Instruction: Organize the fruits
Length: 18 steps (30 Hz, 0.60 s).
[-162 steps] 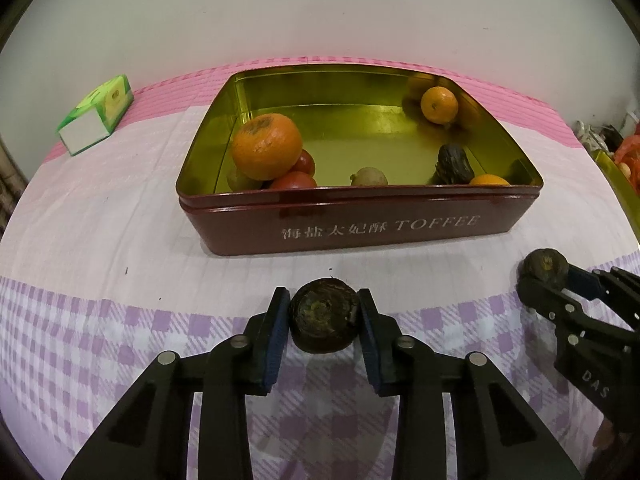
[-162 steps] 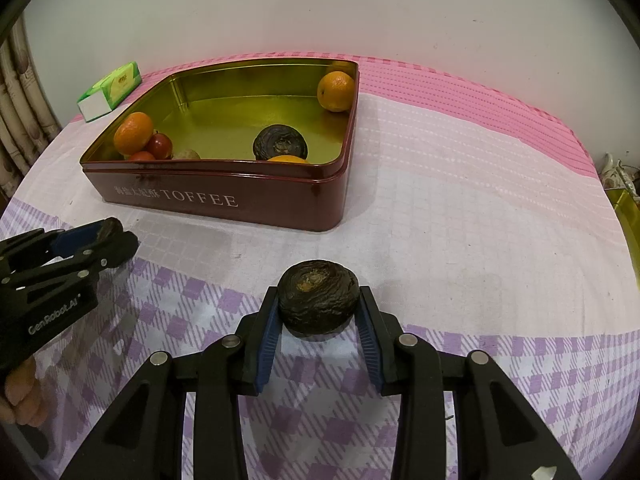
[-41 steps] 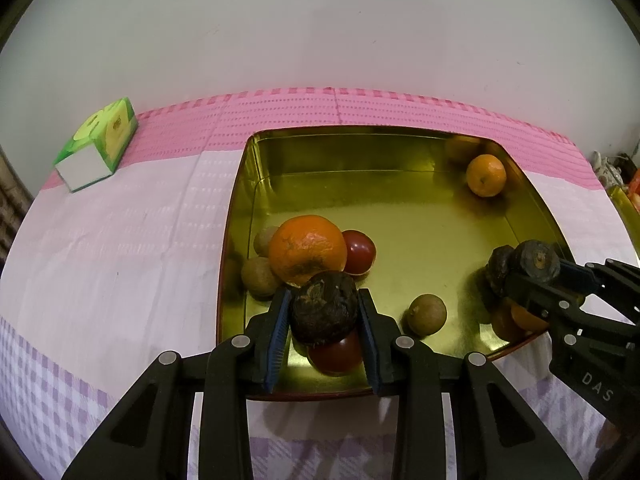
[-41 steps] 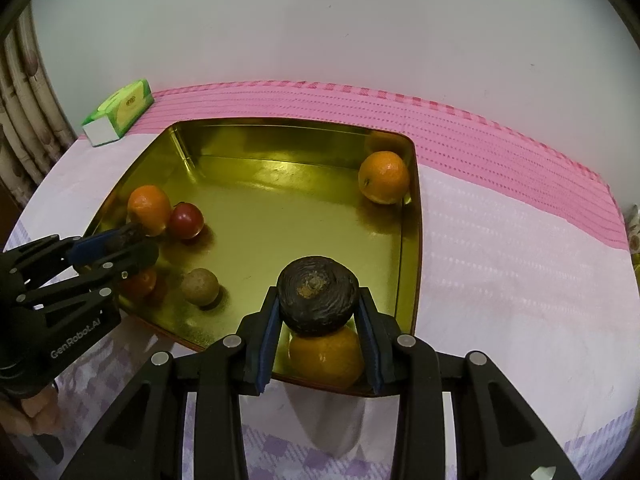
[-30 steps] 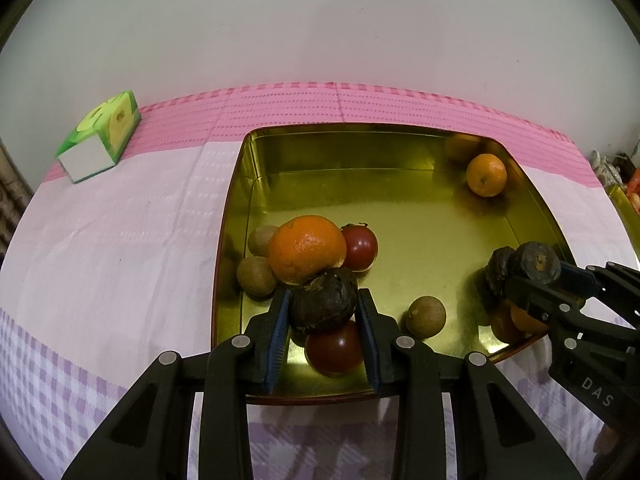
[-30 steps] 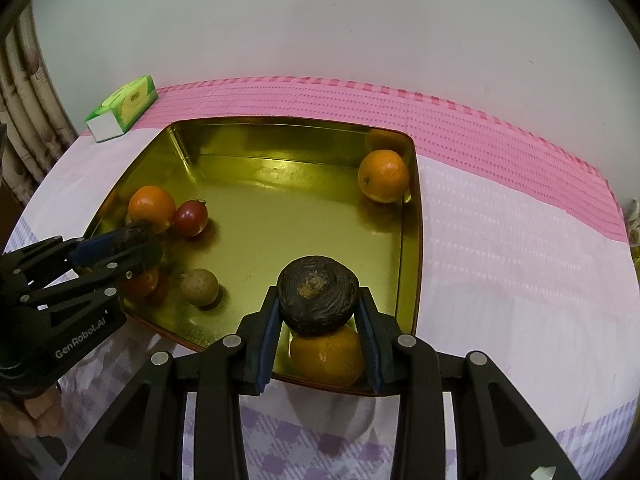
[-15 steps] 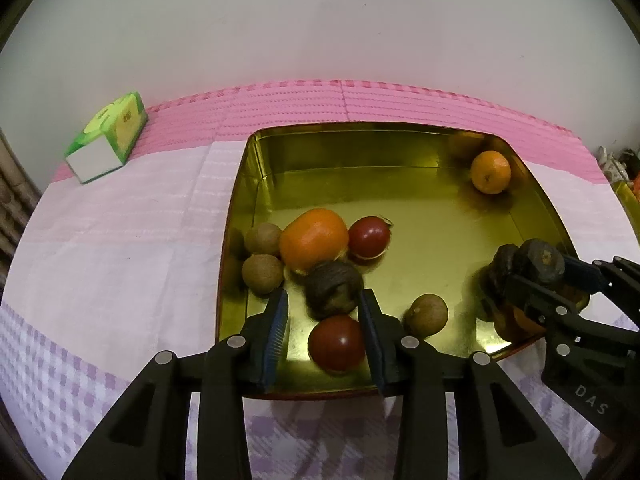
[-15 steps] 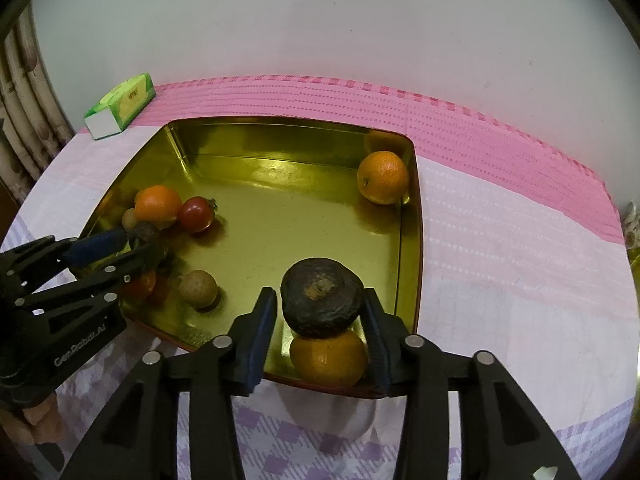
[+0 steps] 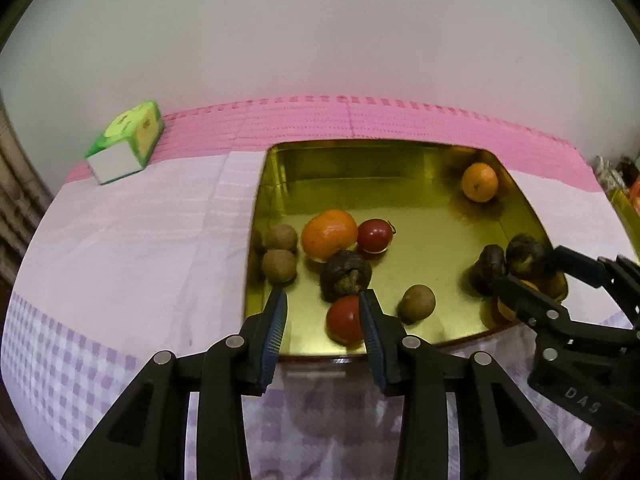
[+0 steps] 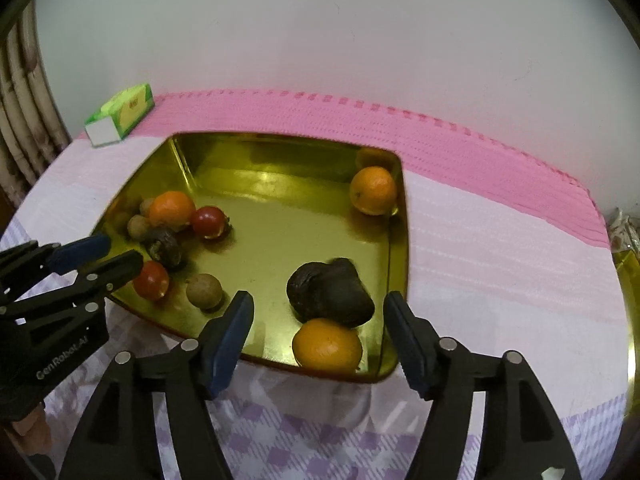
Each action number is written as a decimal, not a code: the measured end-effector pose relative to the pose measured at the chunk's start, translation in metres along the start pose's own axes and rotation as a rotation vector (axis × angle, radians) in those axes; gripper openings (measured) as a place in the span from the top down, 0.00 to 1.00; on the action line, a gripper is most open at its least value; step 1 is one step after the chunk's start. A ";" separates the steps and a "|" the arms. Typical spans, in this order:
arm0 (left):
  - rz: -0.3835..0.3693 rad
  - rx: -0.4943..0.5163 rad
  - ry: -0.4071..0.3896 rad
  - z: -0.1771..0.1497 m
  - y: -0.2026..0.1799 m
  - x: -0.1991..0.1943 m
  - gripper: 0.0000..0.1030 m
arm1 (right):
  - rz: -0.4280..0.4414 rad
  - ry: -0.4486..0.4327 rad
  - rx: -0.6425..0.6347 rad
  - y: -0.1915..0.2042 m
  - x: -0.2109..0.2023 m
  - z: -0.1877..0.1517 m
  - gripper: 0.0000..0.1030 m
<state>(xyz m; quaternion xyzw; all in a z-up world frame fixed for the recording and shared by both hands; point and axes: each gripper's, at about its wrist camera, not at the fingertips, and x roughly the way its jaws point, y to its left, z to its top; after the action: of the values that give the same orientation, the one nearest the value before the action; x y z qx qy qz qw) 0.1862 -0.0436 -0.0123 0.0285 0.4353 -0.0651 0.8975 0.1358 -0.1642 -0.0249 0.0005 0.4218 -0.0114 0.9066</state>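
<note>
A gold-lined toffee tin [image 9: 400, 162] [image 10: 280, 152] lies on the table and holds the fruit. My left gripper [image 9: 323, 307] is open above its near left rim. A dark wrinkled fruit [image 9: 346, 275] lies in the tin just beyond its tips, between a large orange [image 9: 329, 233] and a red tomato [image 9: 346, 323]. My right gripper [image 10: 318, 312] is open over the near right corner. Two dark fruits [image 10: 330, 294] lie there touching, next to an orange [image 10: 327, 345]. Another orange [image 10: 373, 190] sits in the far right corner.
A green and white carton [image 9: 127, 142] [image 10: 120, 115] stands at the table's far left. Small brown fruits [image 9: 279, 266] and a second tomato [image 9: 374, 235] lie in the tin's left half. Pink and purple checked cloth covers the table. A gold rim [image 10: 626, 280] shows at the right edge.
Both grippers have opened and drawn back. Each dark fruit has dropped from its fingers into the tin, the left one beside the large orange, the right one against the dark fruit in the right corner.
</note>
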 end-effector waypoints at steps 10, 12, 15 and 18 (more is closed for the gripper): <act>0.047 -0.059 -0.020 -0.027 0.014 -0.033 0.59 | -0.008 -0.017 0.028 0.007 -0.029 -0.021 0.26; 0.055 -0.066 -0.019 -0.036 0.014 -0.039 0.59 | -0.013 -0.019 0.039 0.010 -0.035 -0.027 0.26; 0.047 -0.080 -0.015 -0.047 0.014 -0.044 0.59 | -0.008 -0.024 0.042 0.014 -0.042 -0.030 0.26; 0.052 -0.089 -0.011 -0.057 0.013 -0.049 0.59 | -0.005 -0.027 0.050 0.015 -0.049 -0.034 0.26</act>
<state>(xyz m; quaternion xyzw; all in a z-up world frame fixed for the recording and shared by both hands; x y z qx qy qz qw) 0.1140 -0.0197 -0.0095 -0.0006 0.4319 -0.0225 0.9017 0.0787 -0.1475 -0.0098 0.0219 0.4090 -0.0245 0.9119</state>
